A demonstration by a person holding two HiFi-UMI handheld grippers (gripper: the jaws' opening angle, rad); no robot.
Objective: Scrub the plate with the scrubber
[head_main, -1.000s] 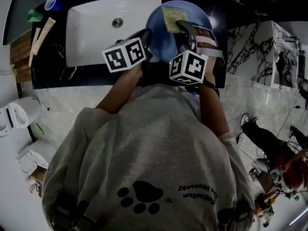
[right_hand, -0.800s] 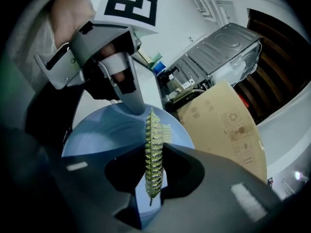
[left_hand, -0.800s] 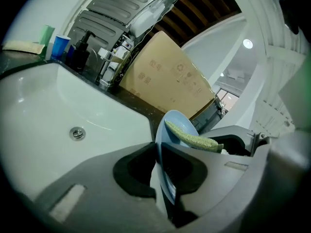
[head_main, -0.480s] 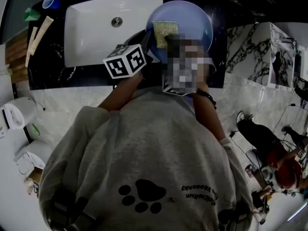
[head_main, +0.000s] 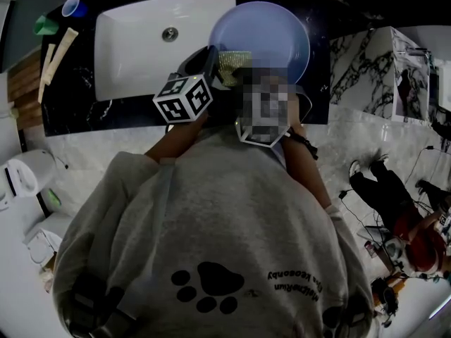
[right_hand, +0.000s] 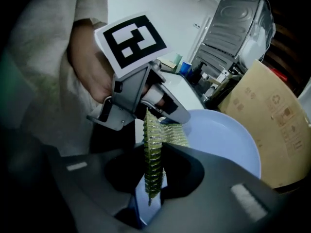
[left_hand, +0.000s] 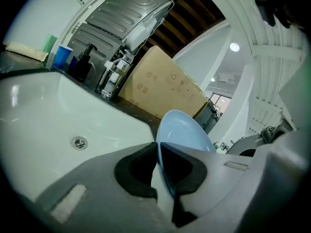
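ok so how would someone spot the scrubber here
Start at the white sink in the dark counter; just right of it is a pale blue plate. At the plate's near edge sits the scrubber, pinched in the right gripper. It is a thin, yellow-green, glittery mesh pad, the only rough thing against that smooth plate.

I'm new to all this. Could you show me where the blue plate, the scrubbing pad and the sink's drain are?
plate (head_main: 271, 34), head view, on its bare blue inner face.
scrubber (right_hand: 151, 164), right gripper view, on its ridged green edge.
sink drain (head_main: 169, 34), head view, on the middle of the metal ring.
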